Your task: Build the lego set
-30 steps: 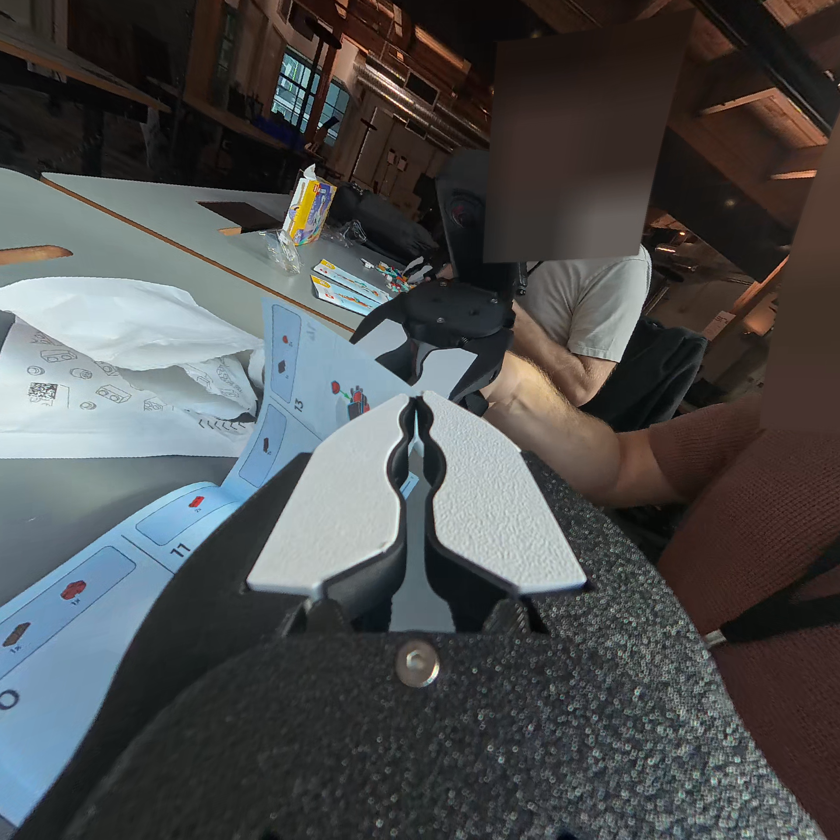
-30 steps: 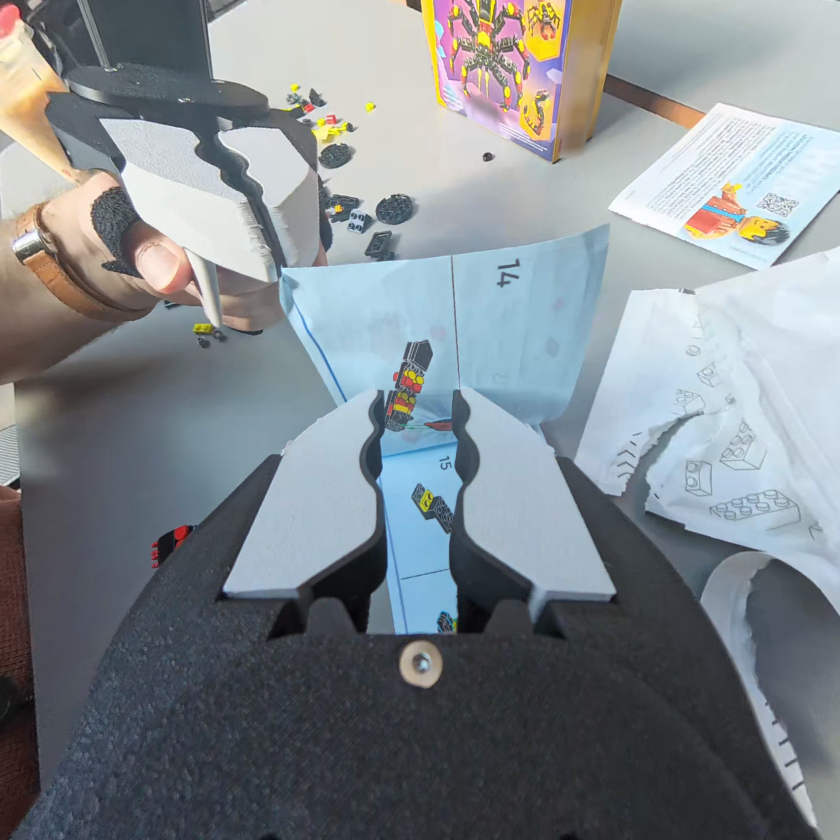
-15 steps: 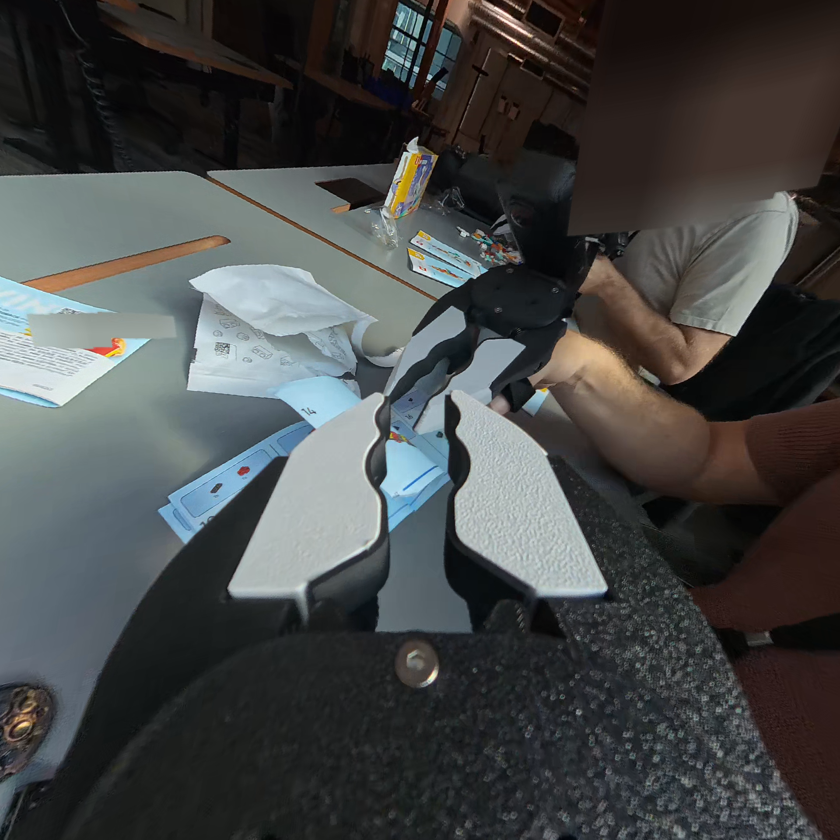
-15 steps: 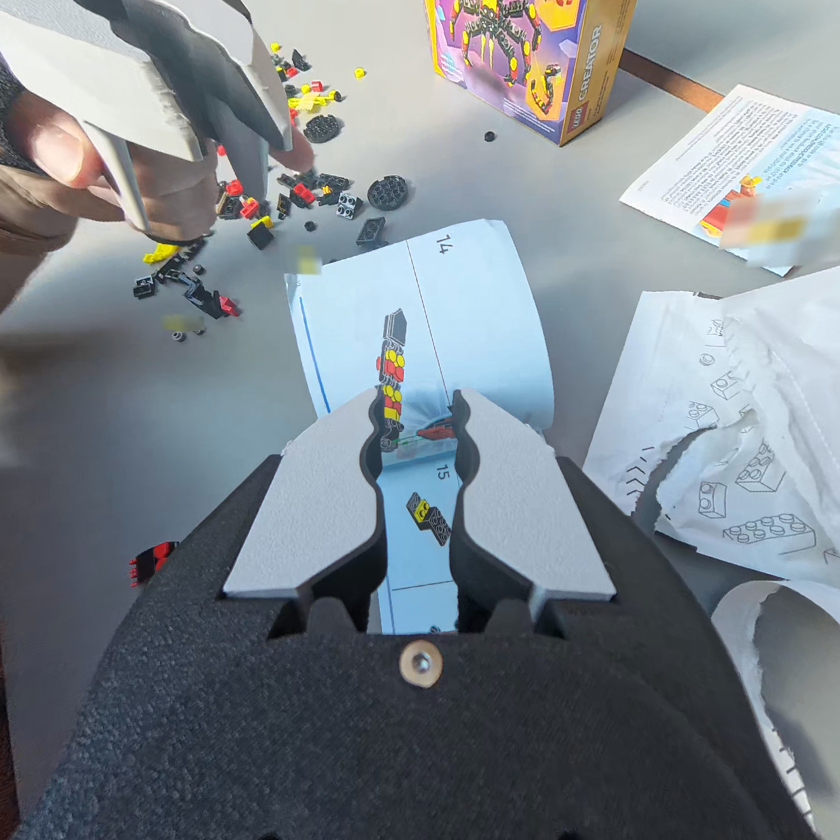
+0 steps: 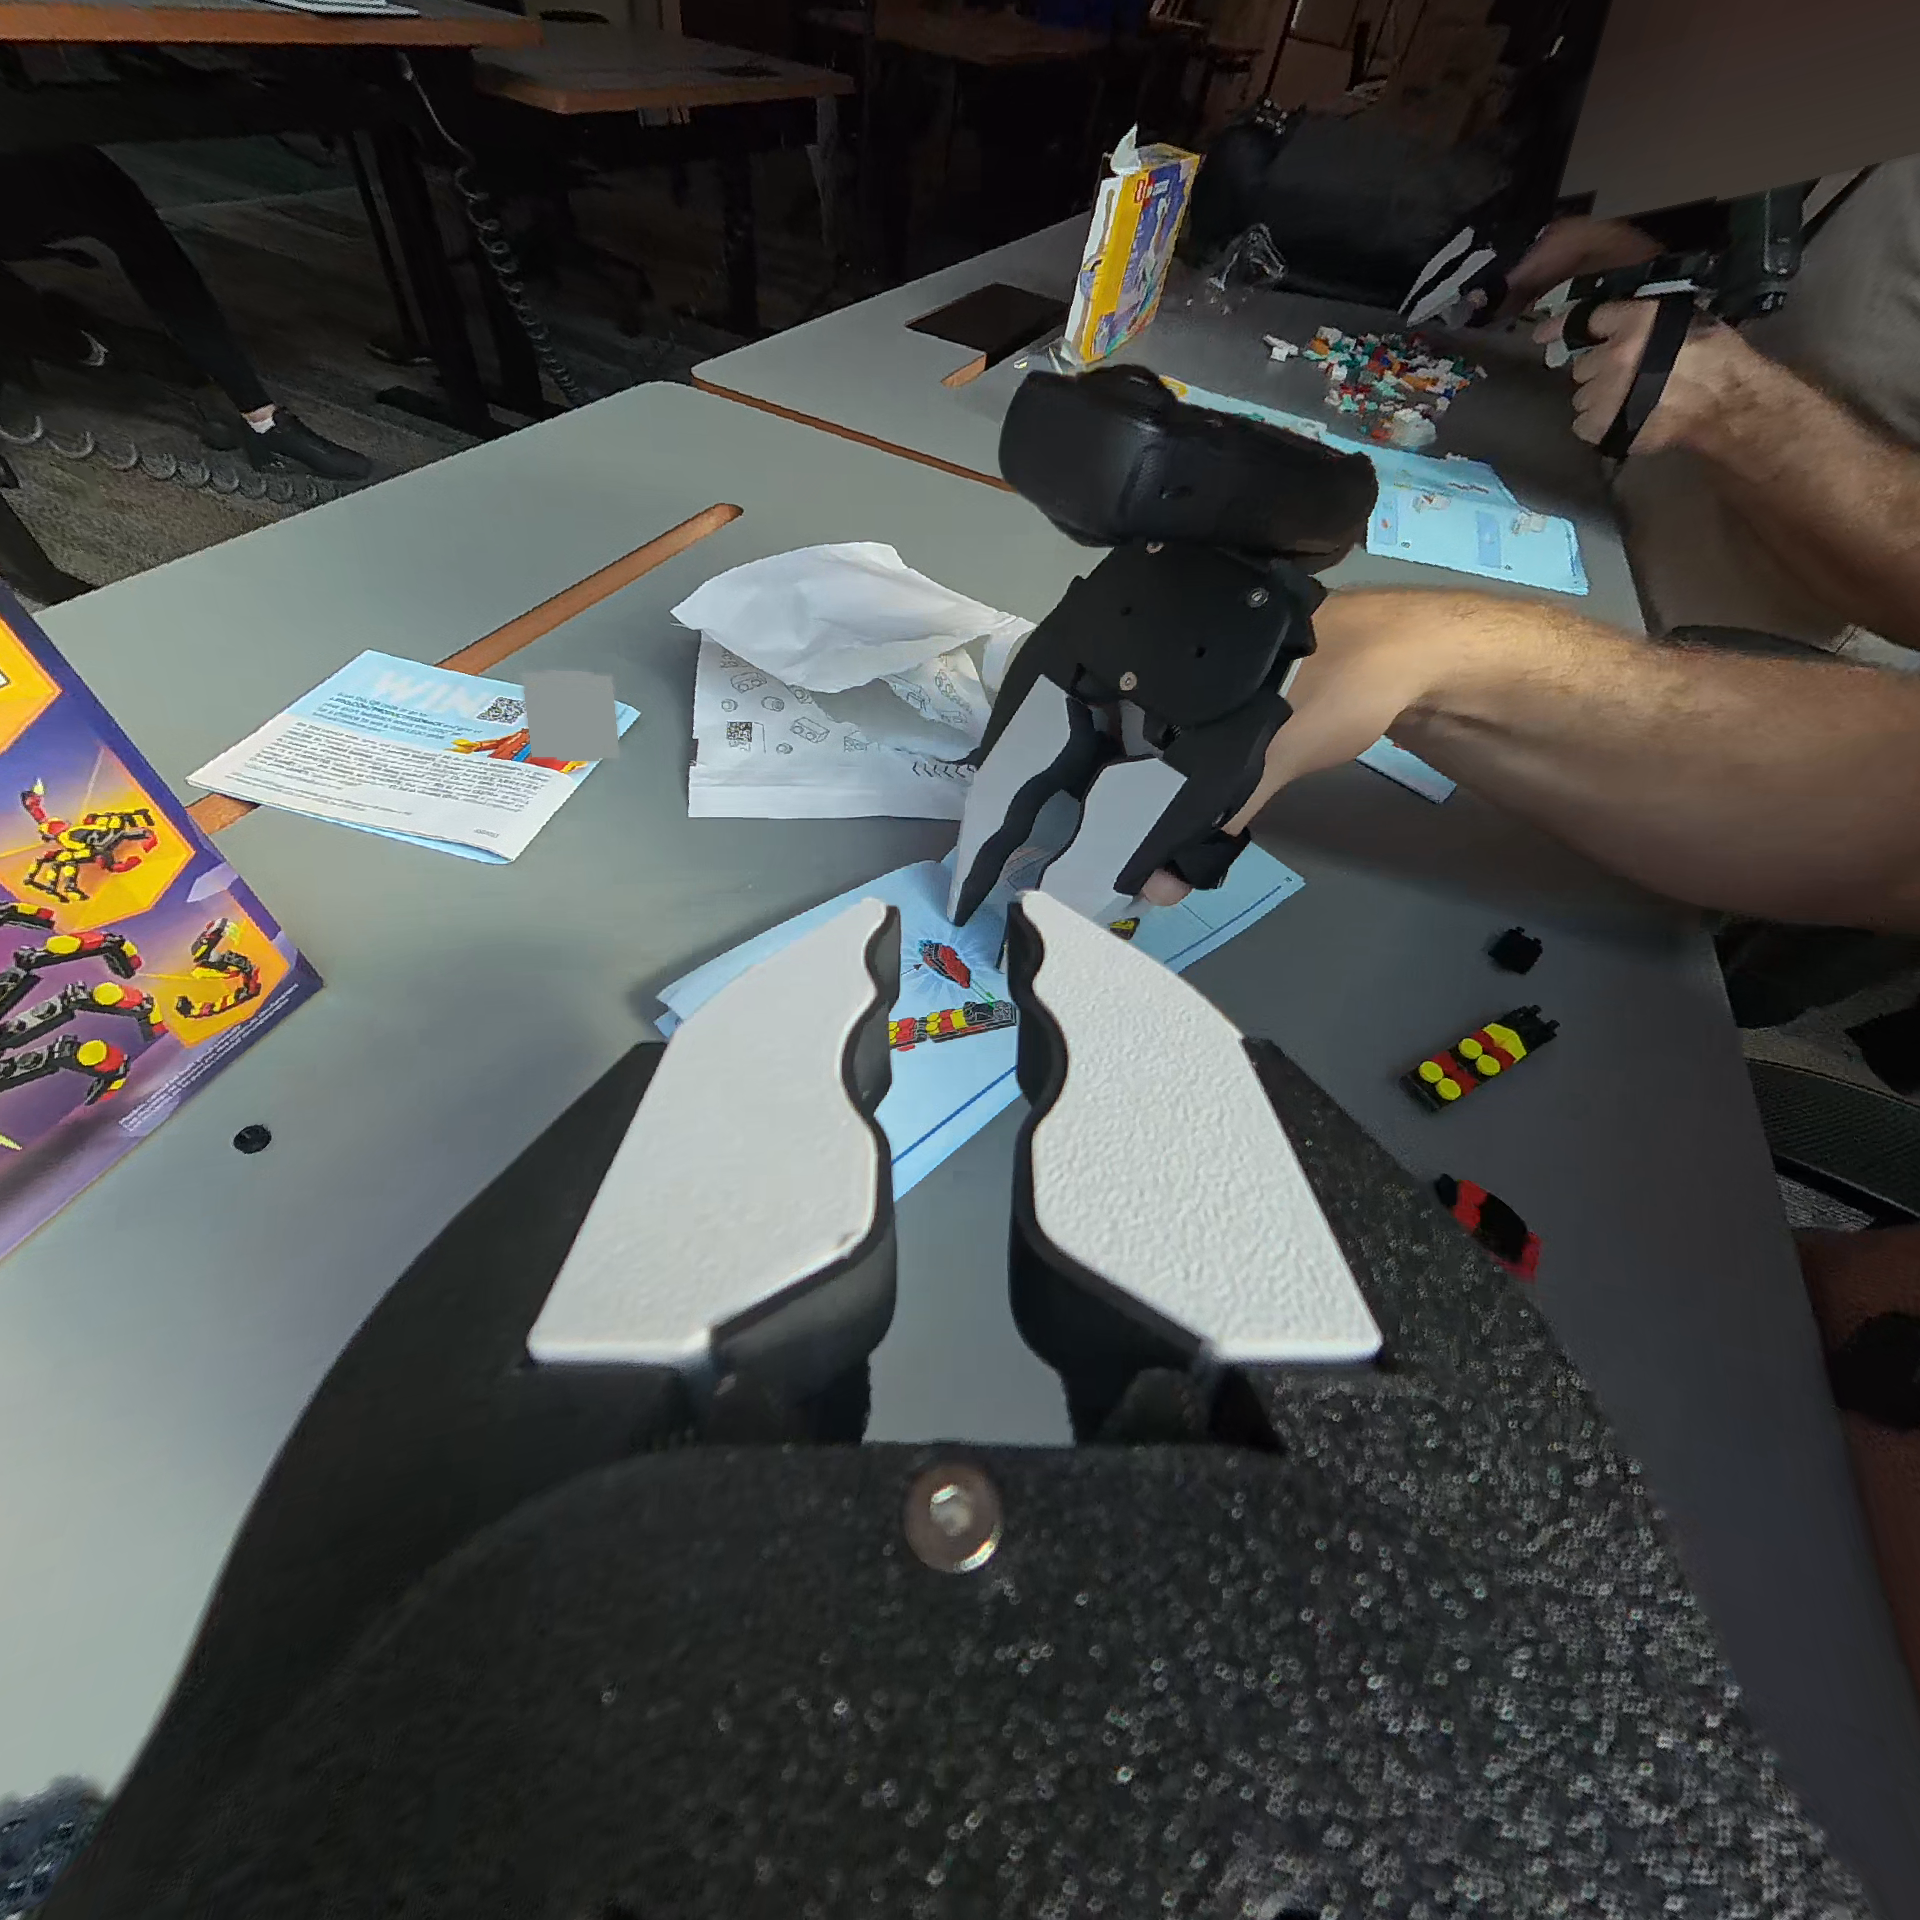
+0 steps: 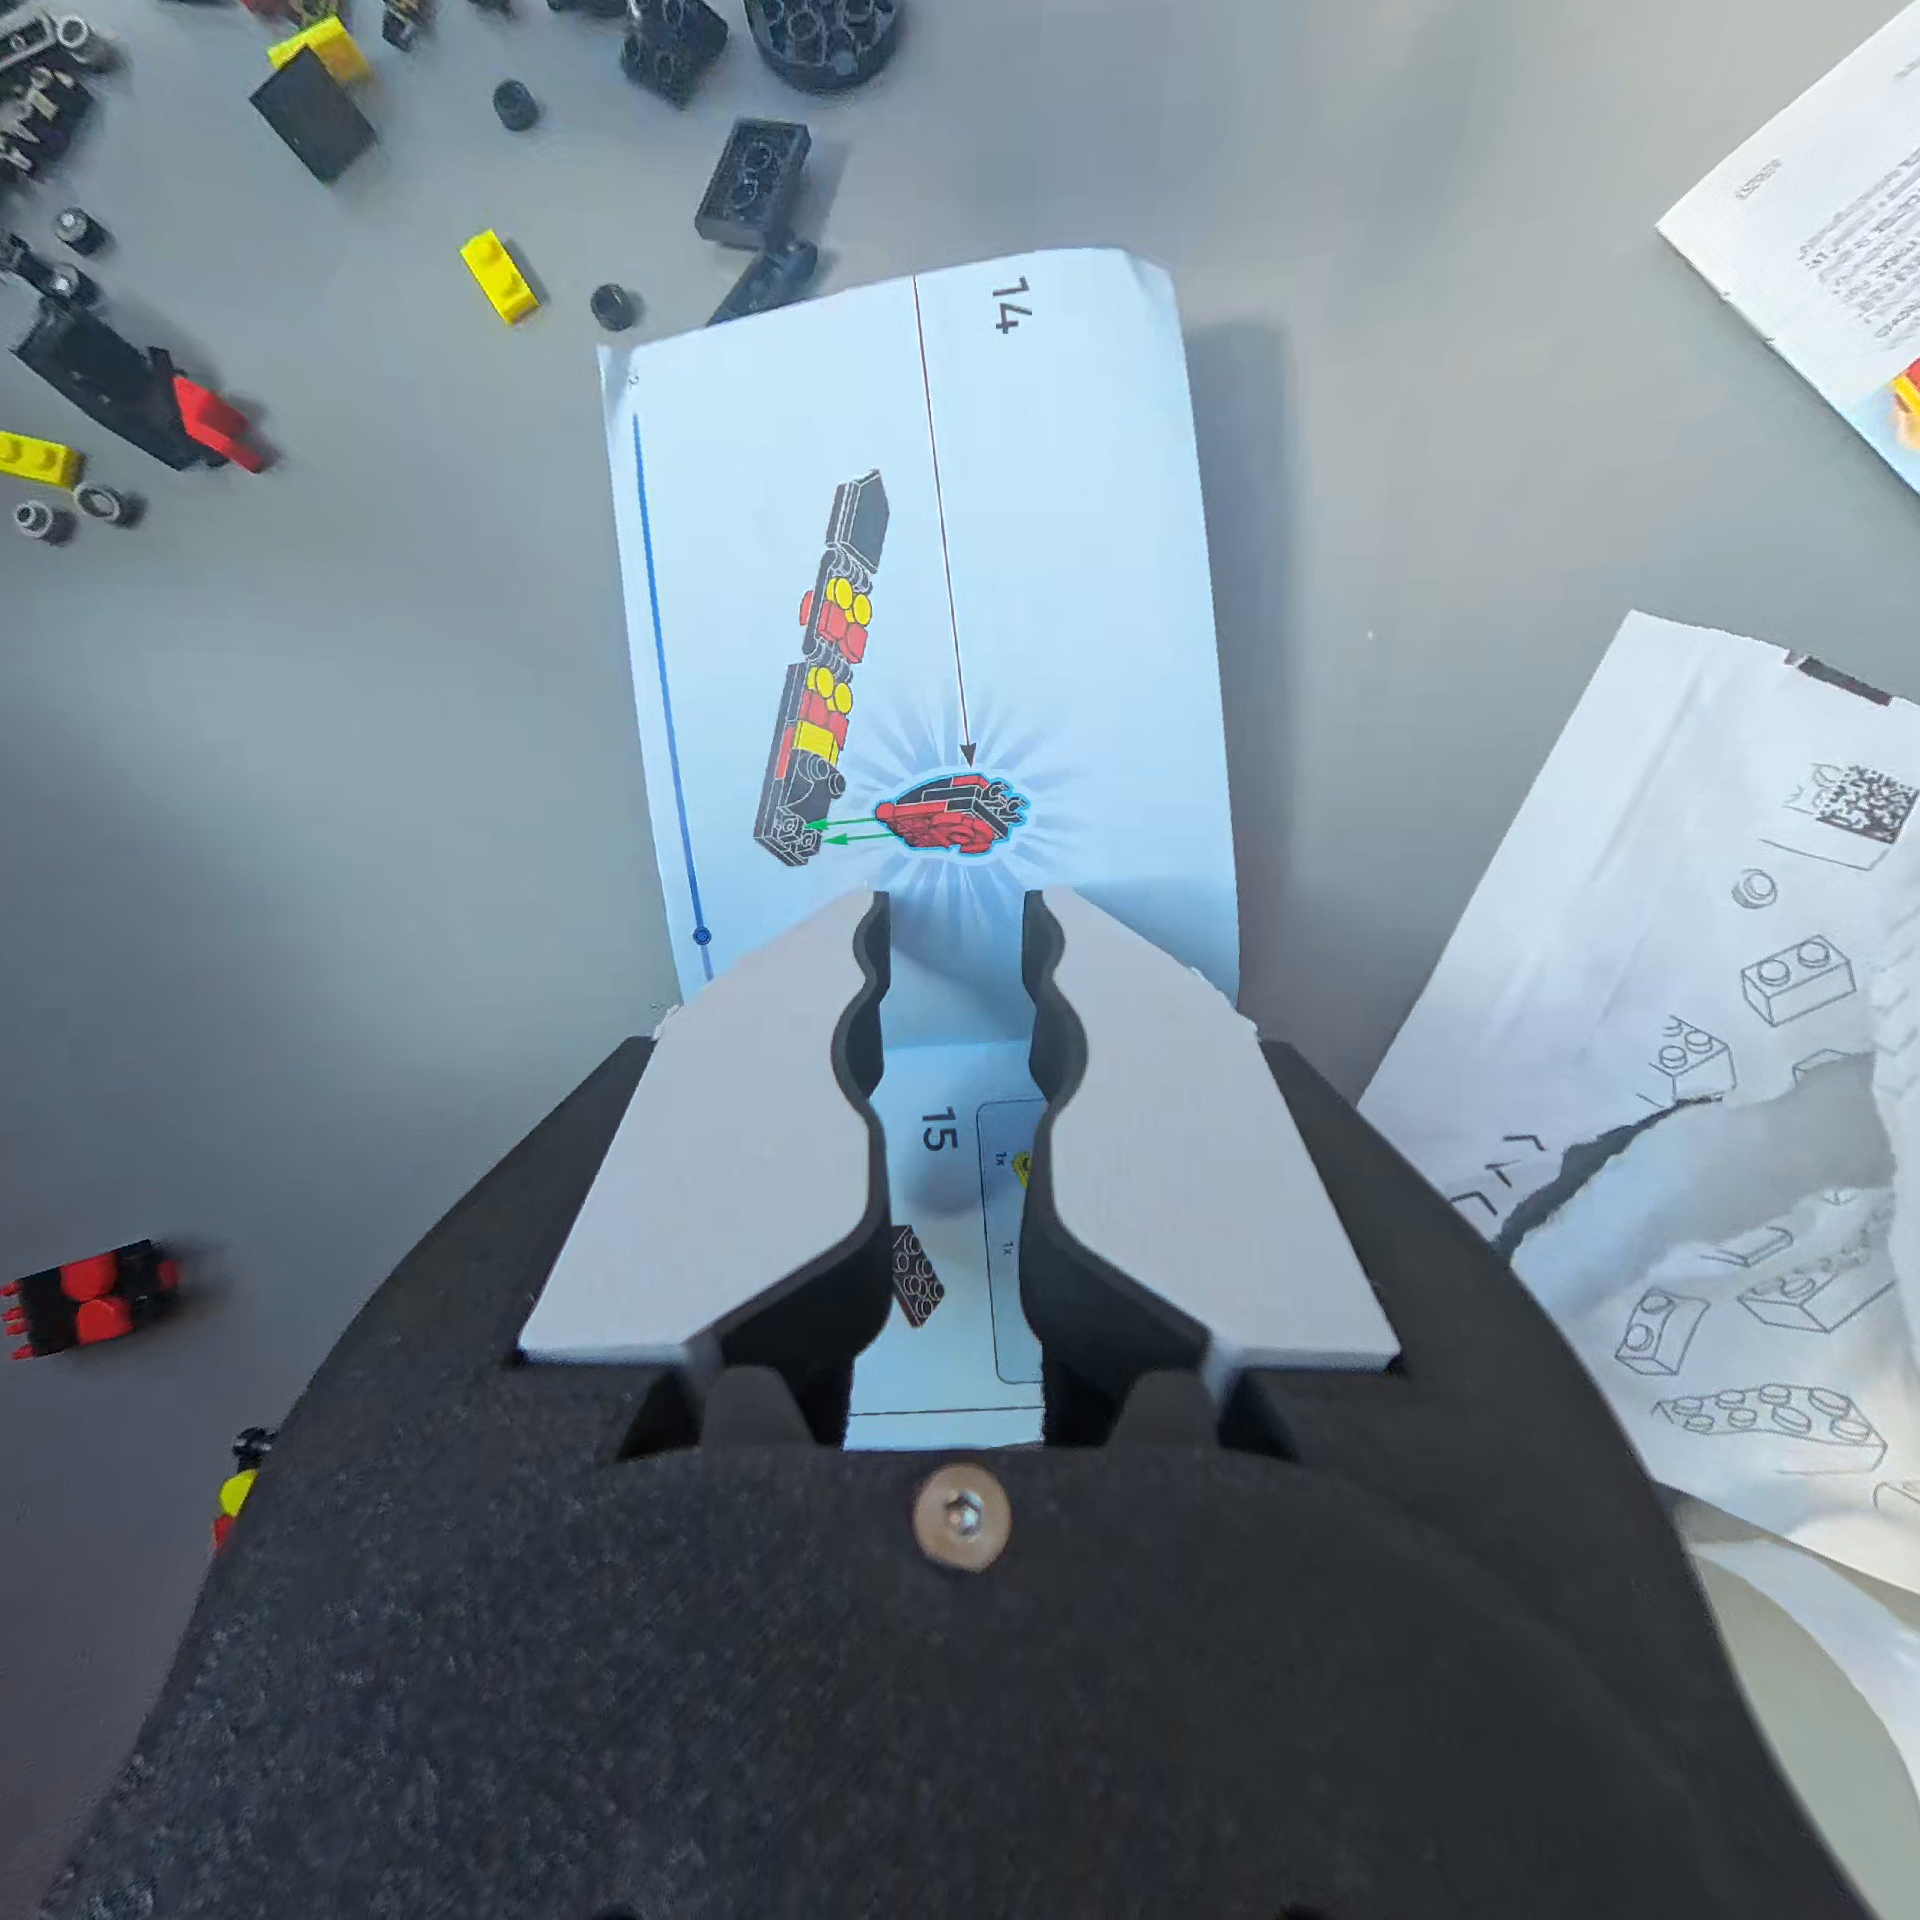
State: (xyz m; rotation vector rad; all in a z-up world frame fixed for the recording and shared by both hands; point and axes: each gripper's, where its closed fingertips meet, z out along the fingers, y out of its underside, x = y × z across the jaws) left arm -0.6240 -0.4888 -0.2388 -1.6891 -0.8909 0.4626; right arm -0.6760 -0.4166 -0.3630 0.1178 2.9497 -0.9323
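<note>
The blue instruction booklet [image 6: 1049,540] lies open on the grey table, its page showing a long black, red and yellow model. My right gripper [image 6: 956,909] is open and low over the booklet, fingertips at the page fold. In the left wrist view the right gripper [image 5: 1049,873] points down onto the booklet [image 5: 940,1091]. My left gripper [image 5: 951,920] is open and empty, held back above the booklet's near edge. A built black, yellow and red strip [image 5: 1475,1055] lies to the right. A small red and black assembly [image 6: 94,1294] lies left of the right gripper.
Loose black, yellow and red pieces [image 6: 312,114] are scattered beyond the booklet. A torn white paper bag [image 6: 1714,1143] lies right of it, a leaflet [image 5: 416,743] farther back. The purple set box [image 5: 104,935] stands at left. Another person works at the far table [image 5: 1662,364].
My left gripper opened and drew back to the left, away from the booklet. The right gripper came down closer onto the page, which now lies flatter.
</note>
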